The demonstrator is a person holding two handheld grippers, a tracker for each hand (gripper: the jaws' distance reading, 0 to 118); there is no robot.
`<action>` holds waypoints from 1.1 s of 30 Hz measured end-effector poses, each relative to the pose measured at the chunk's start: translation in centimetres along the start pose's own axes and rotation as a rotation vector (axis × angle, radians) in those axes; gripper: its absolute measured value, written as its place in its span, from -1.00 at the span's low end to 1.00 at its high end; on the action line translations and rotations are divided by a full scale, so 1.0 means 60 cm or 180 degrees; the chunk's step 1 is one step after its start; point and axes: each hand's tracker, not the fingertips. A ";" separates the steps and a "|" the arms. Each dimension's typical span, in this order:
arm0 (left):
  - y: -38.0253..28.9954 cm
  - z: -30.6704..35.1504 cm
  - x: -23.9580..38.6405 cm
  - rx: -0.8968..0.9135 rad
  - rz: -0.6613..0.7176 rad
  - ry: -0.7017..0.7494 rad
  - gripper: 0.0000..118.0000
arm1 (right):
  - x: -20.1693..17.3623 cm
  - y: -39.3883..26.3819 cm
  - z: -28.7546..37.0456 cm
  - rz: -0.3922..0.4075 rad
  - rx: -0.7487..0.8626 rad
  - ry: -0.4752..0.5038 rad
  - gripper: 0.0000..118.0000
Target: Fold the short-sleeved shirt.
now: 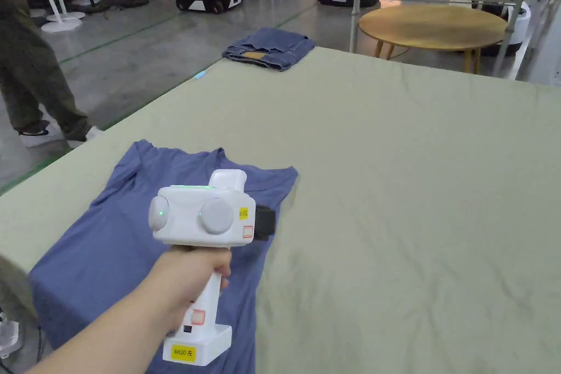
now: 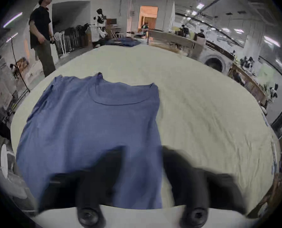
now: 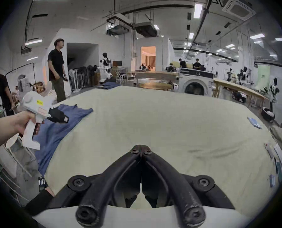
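Left tool [image 2: 143, 174], jaws apart, hovers over the shirt [image 2: 90, 124] at the counter's [image 1: 411, 172] near-left corner; right tool [image 3: 141, 149] closed, empty. Next: grab an edge.

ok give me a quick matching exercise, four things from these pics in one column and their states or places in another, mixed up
1. left gripper
2. right gripper
3. blue short-sleeved shirt
4. folded jeans

a. at the table's far corner
b. shut, holding nothing
c. open above the shirt
d. spread at the near left edge

Pairs: 1-c, 2-b, 3-d, 4-a
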 end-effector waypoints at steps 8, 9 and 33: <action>0.006 -0.068 0.034 -0.0510 -0.0329 0.0269 0.76 | -0.038 -0.002 0.010 0.0145 -0.0049 0.0190 -1.00; 0.005 -0.070 0.032 -0.0475 -0.0403 0.0338 0.34 | -0.035 -0.002 0.015 0.0166 -0.0035 0.0193 -1.00; 0.186 0.258 0.242 0.1020 -0.0903 -0.1021 -0.99 | 0.042 -0.031 0.139 -0.0163 0.0135 0.0224 -1.00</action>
